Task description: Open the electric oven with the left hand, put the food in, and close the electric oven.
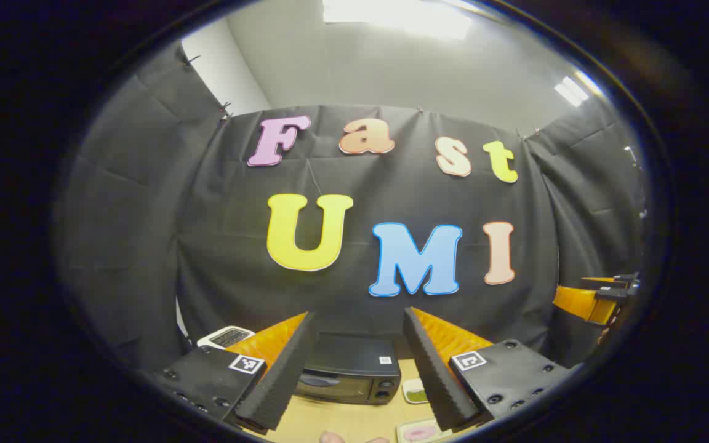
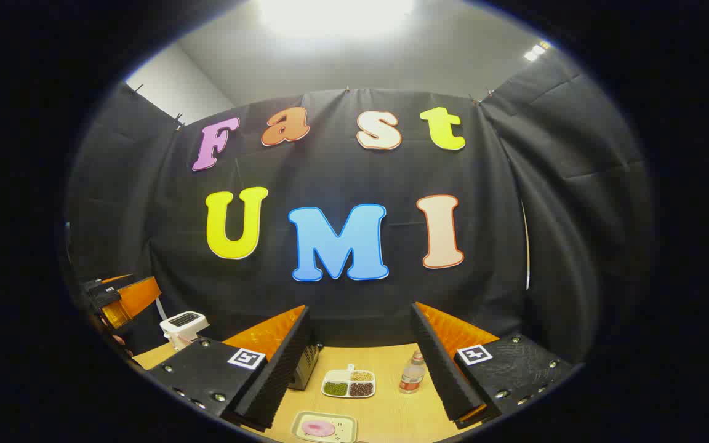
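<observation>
The black electric oven [image 1: 348, 372] stands on the wooden table with its door shut. It lies just beyond and below my left gripper [image 1: 359, 317], which is open, holds nothing and is held above the table. A pink doughnut-like food [image 2: 319, 428] lies on a pale tray [image 2: 343, 421] at the table's near edge, below my right gripper [image 2: 360, 309], also open and holding nothing. The same tray [image 1: 405, 429] shows low in the left gripper view. The oven's side [image 2: 303, 366] peeks out behind the right gripper's left finger.
A divided dish of beans [image 2: 348, 383] and a small bottle [image 2: 412, 373] stand mid-table to the right of the oven. A white toaster [image 2: 183, 326] sits at the far left. The other gripper shows at each view's side: right gripper [image 1: 597, 295], left gripper [image 2: 122, 298].
</observation>
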A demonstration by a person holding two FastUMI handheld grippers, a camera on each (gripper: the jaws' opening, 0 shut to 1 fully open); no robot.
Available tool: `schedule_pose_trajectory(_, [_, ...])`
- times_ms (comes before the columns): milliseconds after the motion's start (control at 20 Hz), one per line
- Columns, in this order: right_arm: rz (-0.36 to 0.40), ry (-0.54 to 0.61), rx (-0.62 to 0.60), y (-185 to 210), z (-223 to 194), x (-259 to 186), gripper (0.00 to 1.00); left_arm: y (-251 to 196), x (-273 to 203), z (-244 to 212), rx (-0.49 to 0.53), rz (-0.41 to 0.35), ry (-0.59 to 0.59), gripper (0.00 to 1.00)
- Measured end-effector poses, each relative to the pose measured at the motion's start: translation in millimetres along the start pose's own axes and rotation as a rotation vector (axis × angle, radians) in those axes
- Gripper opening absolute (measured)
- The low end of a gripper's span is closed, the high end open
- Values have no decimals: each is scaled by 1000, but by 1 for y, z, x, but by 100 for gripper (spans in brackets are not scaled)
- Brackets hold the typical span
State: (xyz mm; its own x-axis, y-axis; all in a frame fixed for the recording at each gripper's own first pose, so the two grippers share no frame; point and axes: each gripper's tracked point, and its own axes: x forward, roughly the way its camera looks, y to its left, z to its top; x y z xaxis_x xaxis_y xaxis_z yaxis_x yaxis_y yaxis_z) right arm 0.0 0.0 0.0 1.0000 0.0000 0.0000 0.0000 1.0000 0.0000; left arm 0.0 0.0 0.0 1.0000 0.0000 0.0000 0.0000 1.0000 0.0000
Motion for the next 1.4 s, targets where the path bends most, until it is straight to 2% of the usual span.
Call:
schedule_pose_trajectory(100, [25,10,-4,6,-4,2,98,3,1,-3,38,7,-14,98])
schedule_pose_trajectory(200, [36,24,0,12,-7,6,100,7,7,-8,31,0,4,99])
schedule_pose_trajectory(250, [35,23,3,15,-8,6,98,7,9,-9,17,-8,7,99])
schedule_pose_trajectory(500, [-33,20,11,31,-9,8,98,17,17,-11,30,-72,8,99])
schedule_pose_trajectory(550, [-46,20,12,35,-11,9,98,17,17,-14,34,-81,16,95])
schedule_pose_trajectory(600, [-53,22,13,38,-12,9,98,17,18,-16,30,-96,22,99])
schedule_pose_trajectory(750, [-74,28,16,47,-17,10,98,30,30,-28,9,-122,39,91])
schedule_pose_trajectory(800, [-81,30,18,49,-19,11,98,35,35,-33,12,-121,47,99])
schedule_pose_trajectory(1050, [-114,64,39,55,-38,14,98,46,71,-84,-1,-135,138,95])
schedule_pose_trajectory(1100, [-120,70,37,55,-41,15,98,49,80,-96,7,-134,164,99])
schedule_pose_trajectory(1200, [-131,92,26,52,-49,18,98,51,101,-127,26,-140,232,95])
schedule_pose_trajectory(1400, [-148,138,9,49,-67,23,98,52,139,-185,50,-161,337,95])
